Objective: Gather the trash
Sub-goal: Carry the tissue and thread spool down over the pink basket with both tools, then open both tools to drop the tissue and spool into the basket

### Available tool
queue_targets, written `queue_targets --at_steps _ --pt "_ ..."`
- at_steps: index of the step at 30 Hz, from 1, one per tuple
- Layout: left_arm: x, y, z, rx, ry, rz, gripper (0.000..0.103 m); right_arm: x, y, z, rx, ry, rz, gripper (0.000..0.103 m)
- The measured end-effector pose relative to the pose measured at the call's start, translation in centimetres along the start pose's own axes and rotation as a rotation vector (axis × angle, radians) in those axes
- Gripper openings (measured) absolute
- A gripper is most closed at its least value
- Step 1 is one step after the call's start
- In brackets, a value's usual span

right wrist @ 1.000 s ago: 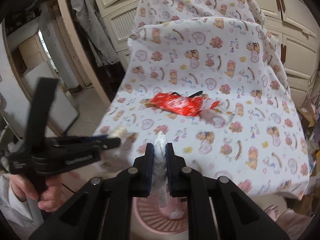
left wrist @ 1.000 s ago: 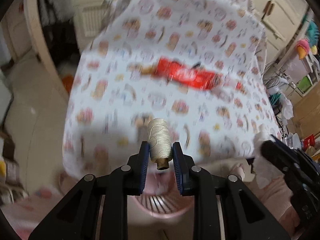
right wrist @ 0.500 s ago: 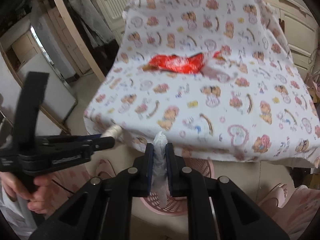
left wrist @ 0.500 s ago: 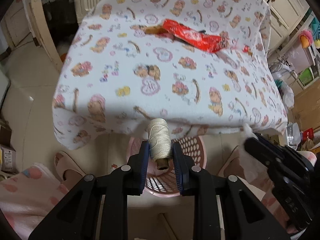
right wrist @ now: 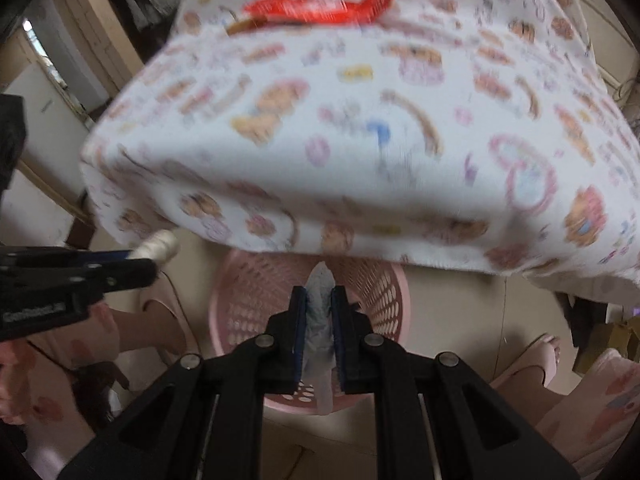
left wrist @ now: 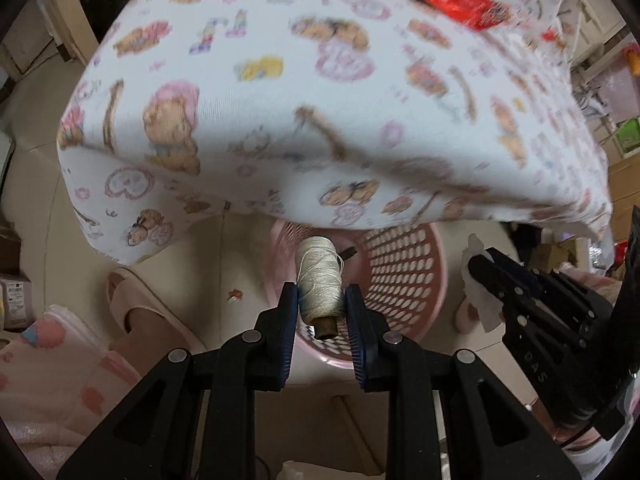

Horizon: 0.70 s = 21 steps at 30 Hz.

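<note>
The left gripper (left wrist: 322, 300) clamps a cream thread spool (left wrist: 320, 280); the right gripper (right wrist: 319, 312) pinches crumpled white tissue (right wrist: 319, 320), both above the pink basket (right wrist: 384, 292).

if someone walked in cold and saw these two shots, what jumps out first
The left gripper is clamped on a cream spool of thread, and the right gripper is pinching a crumpled white tissue; both hang above a pink perforated basket on the floor. Over the basket juts the edge of a table draped in a bear-print cloth, with a bright red wrapper lying at its far side.
</note>
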<state>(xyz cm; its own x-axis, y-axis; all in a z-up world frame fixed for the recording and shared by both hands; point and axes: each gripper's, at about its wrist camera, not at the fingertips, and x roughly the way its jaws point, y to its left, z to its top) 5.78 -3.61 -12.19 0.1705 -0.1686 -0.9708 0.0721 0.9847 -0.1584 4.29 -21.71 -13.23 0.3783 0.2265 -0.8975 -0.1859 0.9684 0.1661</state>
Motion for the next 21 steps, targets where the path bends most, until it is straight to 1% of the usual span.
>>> queue_targets --at_steps 4,8,11,16,17,19,21 --pt "1.2 0.3 0.0 -0.004 0.040 -0.031 0.023 2.4 -0.7 -0.5 0.013 0.057 -0.009 0.012" --pt "2.3 1.0 0.2 -0.020 0.057 -0.005 0.023 3.6 -0.2 -1.0 -0.022 0.078 -0.020 0.013" --pt "2.9 1.3 0.4 -0.027 0.070 -0.008 0.023 4.8 -0.5 -1.6 -0.002 0.106 -0.012 0.013" --pt "3.7 1.2 0.5 -0.033 0.084 0.008 0.023 6.0 -0.9 -1.5 0.025 0.132 -0.033 0.014" --pt "3.9 1.3 0.5 -0.040 0.092 0.006 0.023 6.1 -1.0 -1.6 0.032 0.135 -0.035 0.014" --pt "4.4 1.6 0.6 -0.045 0.105 0.004 0.023 6.2 -1.2 -1.6 0.044 0.131 -0.038 0.025" --pt "4.8 1.5 0.5 -0.037 0.113 0.013 0.023 6.0 -1.3 -1.6 0.043 0.121 -0.044 0.027"
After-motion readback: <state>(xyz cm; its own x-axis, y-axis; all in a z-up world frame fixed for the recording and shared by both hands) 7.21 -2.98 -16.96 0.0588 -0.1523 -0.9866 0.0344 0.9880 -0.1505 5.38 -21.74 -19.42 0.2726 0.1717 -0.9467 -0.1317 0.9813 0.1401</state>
